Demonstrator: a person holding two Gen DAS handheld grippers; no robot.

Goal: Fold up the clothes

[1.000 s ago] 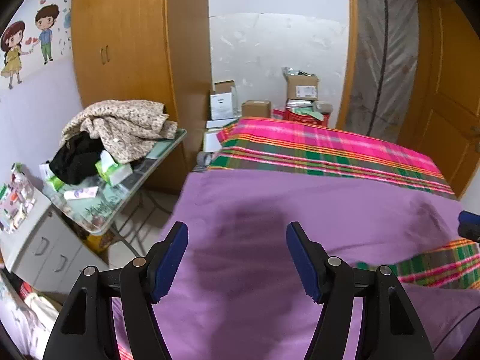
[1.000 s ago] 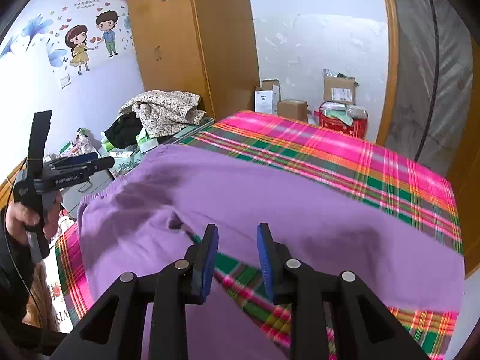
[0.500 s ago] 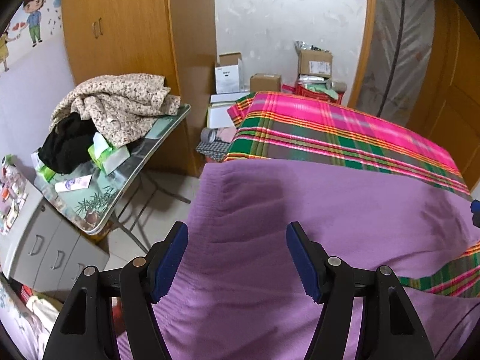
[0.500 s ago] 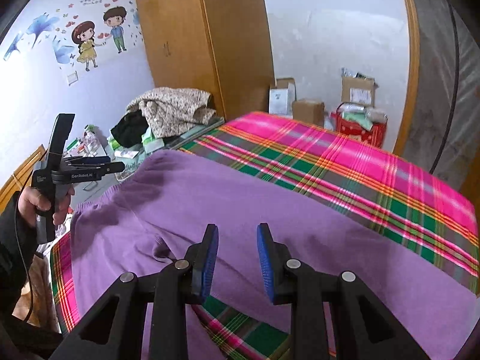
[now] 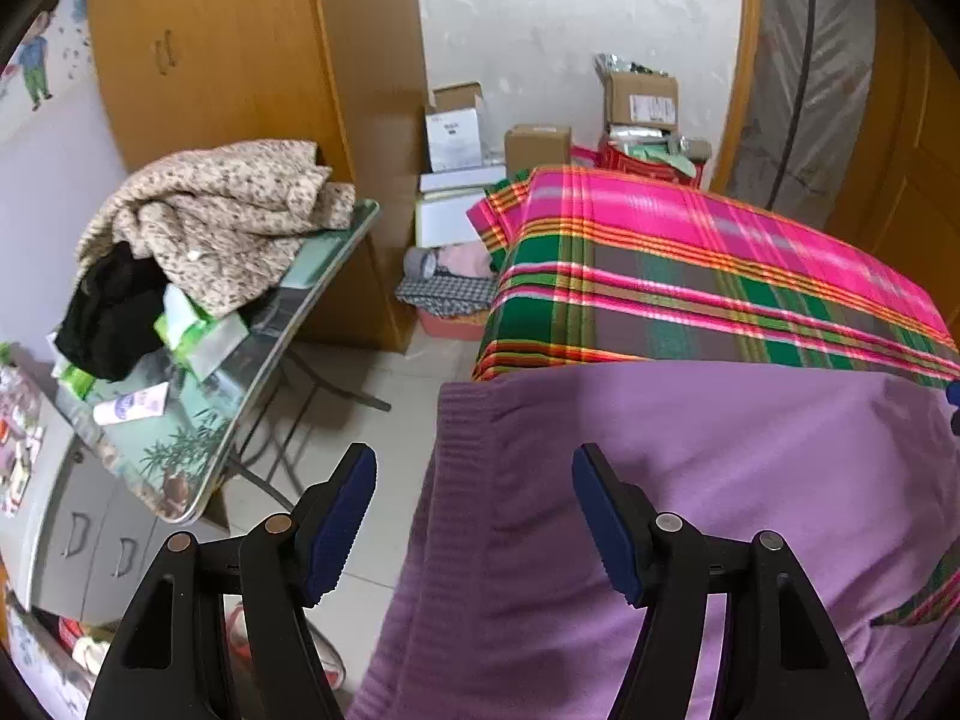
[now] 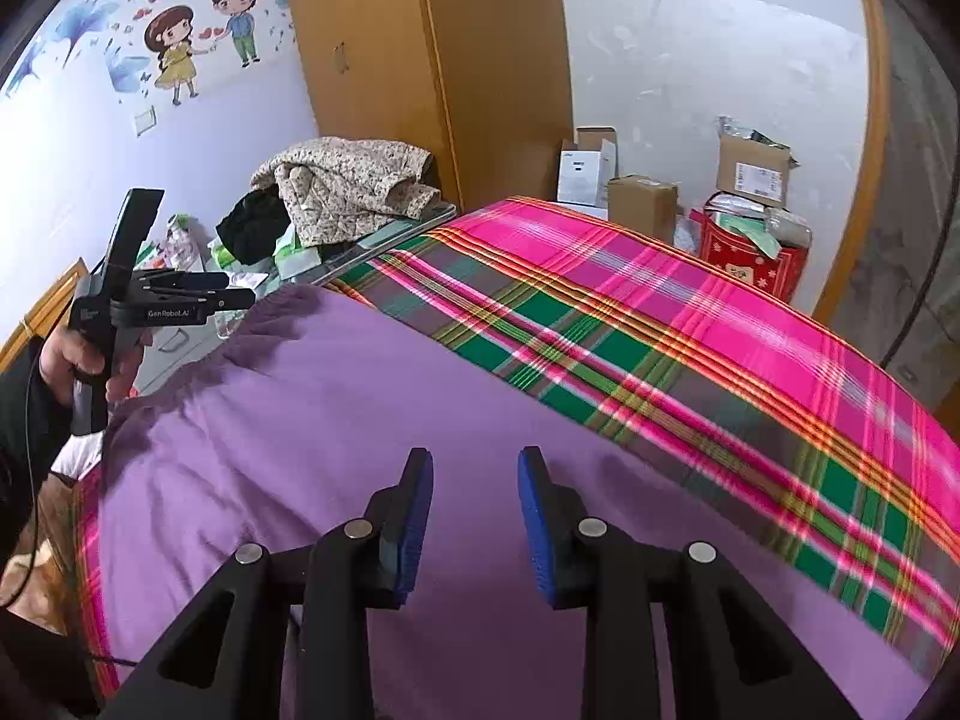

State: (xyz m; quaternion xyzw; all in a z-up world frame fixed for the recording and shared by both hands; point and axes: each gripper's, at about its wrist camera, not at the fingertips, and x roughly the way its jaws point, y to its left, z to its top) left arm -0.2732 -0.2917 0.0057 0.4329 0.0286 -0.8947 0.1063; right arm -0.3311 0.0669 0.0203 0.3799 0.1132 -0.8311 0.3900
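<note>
Purple garment [image 6: 336, 456]: spread flat over plaid bedspread [image 6: 690, 324], ribbed edge [image 5: 462, 480] draped over bed's side nearest glass-topped table [image 5: 288, 348].
Left gripper [image 5: 474, 516]: above that ribbed edge, jaws wide apart, nothing between pads; carried in a hand [image 6: 84, 360] off garment's far corner.
Right gripper [image 6: 474, 516]: over garment's middle, jaws parted about halfway and just opened a little further, empty, seemingly clear of cloth.
Heaped clothes [image 5: 216, 234]: on table, beside bedspread.
Cardboard boxes [image 5: 639, 99]: beyond bedspread's far end.
Wardrobe [image 6: 420, 60]: behind table.
</note>
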